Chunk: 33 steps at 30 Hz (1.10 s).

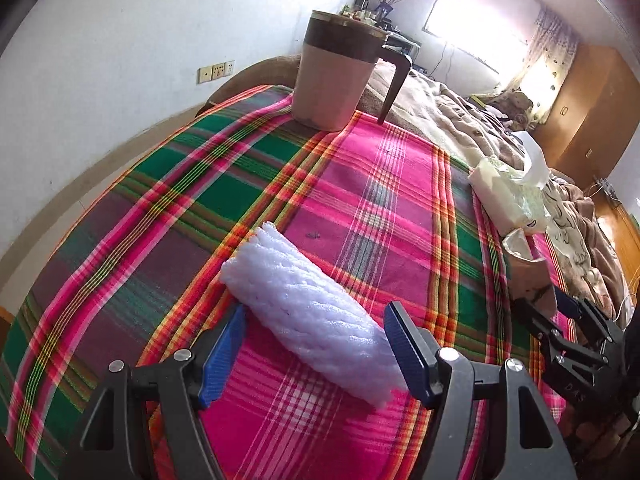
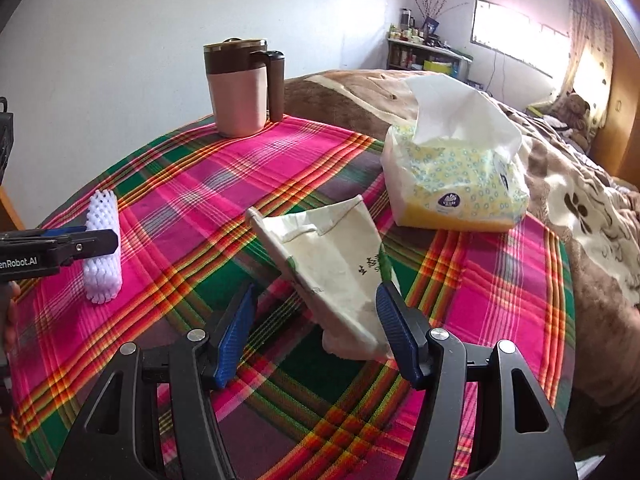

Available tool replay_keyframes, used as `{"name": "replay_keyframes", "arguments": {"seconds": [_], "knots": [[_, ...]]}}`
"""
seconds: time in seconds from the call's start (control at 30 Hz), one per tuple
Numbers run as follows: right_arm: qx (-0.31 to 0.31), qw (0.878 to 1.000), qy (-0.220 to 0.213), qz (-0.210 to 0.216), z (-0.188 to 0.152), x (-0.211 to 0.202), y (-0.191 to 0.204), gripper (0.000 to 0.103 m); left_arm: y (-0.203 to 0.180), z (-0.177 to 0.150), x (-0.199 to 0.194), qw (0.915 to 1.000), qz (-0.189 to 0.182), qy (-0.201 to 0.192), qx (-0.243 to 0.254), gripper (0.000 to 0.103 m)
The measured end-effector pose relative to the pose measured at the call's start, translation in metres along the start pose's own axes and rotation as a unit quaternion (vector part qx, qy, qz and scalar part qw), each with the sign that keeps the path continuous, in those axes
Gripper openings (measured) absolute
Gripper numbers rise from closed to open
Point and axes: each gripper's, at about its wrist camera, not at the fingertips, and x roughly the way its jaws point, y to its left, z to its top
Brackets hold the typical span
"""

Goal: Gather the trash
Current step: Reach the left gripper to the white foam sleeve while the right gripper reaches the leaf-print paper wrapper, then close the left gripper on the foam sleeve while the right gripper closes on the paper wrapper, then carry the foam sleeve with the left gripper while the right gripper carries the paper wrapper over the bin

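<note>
On the plaid cloth, the left gripper is straddling the foam net, jaws half-open; the right gripper is likewise bracketing the paper cup, neither squeezing.

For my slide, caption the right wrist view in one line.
Right gripper open around a crumpled paper bag on the plaid cloth, tissue pack and mug beyond.

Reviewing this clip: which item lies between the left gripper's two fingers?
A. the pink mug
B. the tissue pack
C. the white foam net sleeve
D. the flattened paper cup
C: in the left wrist view the white foam net sleeve lies on the plaid cloth between the left gripper's open fingers.
</note>
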Motion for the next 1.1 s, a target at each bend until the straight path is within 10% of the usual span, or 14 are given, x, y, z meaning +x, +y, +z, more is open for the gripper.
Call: {"name": "replay_keyframes", "arguments": {"seconds": [0.13, 0.33, 1.1], "knots": [[0.004, 1.000, -0.007, -0.004, -0.001, -0.003, 0.001, 0.038, -0.004, 0.001, 0.007, 0.9999, -0.008, 0.005, -0.004, 0.070], [0.024, 1.000, -0.013, -0.002, -0.004, -0.007, -0.002, 0.015, -0.020, -0.002, 0.007, 0.9992, -0.034, 0.006, 0.022, 0.041], [0.109, 0.992, -0.057, 0.019, -0.024, -0.064, -0.019, 0.011, -0.080, -0.031, -0.039, 0.9908, -0.085, -0.027, 0.102, 0.030]]}}
